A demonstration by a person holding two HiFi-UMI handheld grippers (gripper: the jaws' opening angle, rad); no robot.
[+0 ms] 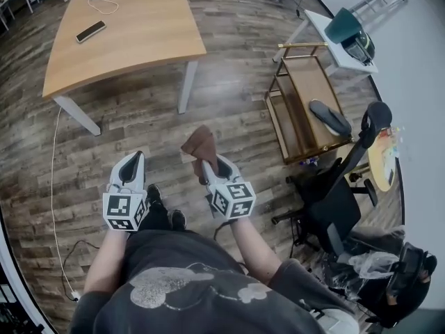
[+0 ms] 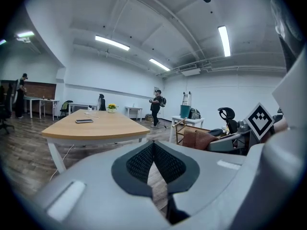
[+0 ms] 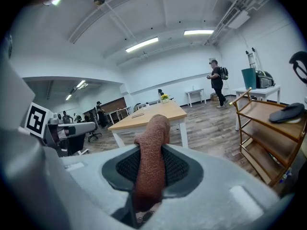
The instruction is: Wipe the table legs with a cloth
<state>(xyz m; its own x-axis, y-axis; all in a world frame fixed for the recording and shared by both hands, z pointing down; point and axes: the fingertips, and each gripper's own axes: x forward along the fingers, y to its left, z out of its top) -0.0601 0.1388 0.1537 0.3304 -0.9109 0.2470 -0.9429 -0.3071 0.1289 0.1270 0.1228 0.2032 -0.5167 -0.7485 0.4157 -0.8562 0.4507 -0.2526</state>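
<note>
Big wooden table [image 1: 125, 26] stands ahead on white legs [image 1: 186, 85]. Off to the right there's a black office chair [image 1: 334, 193], and next to it a wooden cart [image 1: 306, 103]. The right gripper [image 1: 206, 164] is clamped on the brown cloth [image 1: 201, 143], held in the air well short of the table. The left gripper [image 1: 136, 156] is squeezed closed, with nothing in it. A phone [image 1: 90, 31] lies on the tabletop.

A dark wood-plank floor [image 1: 229, 110] ran under a pale wooden worktop [image 1: 132, 26] on white legs. To the right stood a wooden trolley [image 1: 306, 82], a black office chair [image 1: 334, 193] and a small white table [image 1: 320, 26]. White walls [image 2: 120, 83] met a white ceiling [image 2: 158, 13] with strip lights [image 2: 112, 42]. More desks [image 2: 41, 101], perhaps, lined the far end.
</note>
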